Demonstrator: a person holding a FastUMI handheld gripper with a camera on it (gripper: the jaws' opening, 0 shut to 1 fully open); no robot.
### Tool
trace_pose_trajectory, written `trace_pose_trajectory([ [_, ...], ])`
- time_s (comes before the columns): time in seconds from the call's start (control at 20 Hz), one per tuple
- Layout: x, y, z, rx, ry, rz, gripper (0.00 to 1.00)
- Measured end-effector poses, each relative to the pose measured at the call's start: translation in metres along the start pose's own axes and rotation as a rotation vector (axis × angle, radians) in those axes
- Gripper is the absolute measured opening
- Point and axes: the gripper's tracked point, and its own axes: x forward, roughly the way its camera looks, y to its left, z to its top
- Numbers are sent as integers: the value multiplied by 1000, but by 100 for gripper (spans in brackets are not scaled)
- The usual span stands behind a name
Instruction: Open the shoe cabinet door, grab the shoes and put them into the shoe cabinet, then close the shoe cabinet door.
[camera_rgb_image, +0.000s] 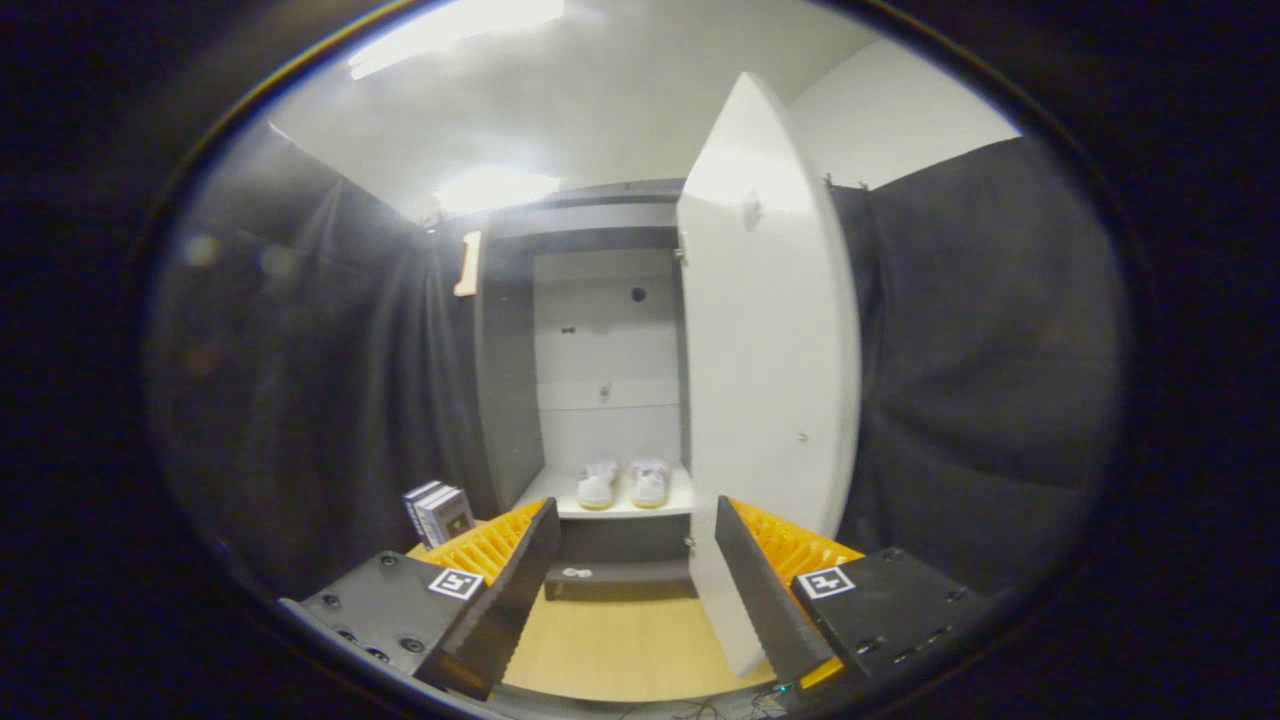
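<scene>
Gripper (630, 590) wide apart, empty, backed off from cabinet (600, 400). Shoes (622, 483) paired on its shelf; door (770, 330) swung open, awaiting closing.

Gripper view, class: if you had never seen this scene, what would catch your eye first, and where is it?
First, the tall white cabinet door, swung wide open beyond the fingers at the cabinet's right side. Then the pair of pale shoes, side by side on the white shelf inside the shoe cabinet. Nearest, the gripper is open and empty, with a small stack of books on the wooden floor past one finger.
</scene>
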Motion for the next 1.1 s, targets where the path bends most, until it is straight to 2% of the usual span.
trace_pose_trajectory([
  [0.2, -19, -80, 1, -68, 16, -148, 97],
  [0.5, 25, -162, 15, -94, -1, -121, 98],
  [0.6, 54, -185, 16, -98, 3, -88, 98],
  [0.75, 98, -192, 13, -104, 14, -8, 98],
  [0.95, 139, -170, 12, -107, 4, 111, 98],
  [1.1, 155, -156, 8, -115, 11, 169, 97],
])
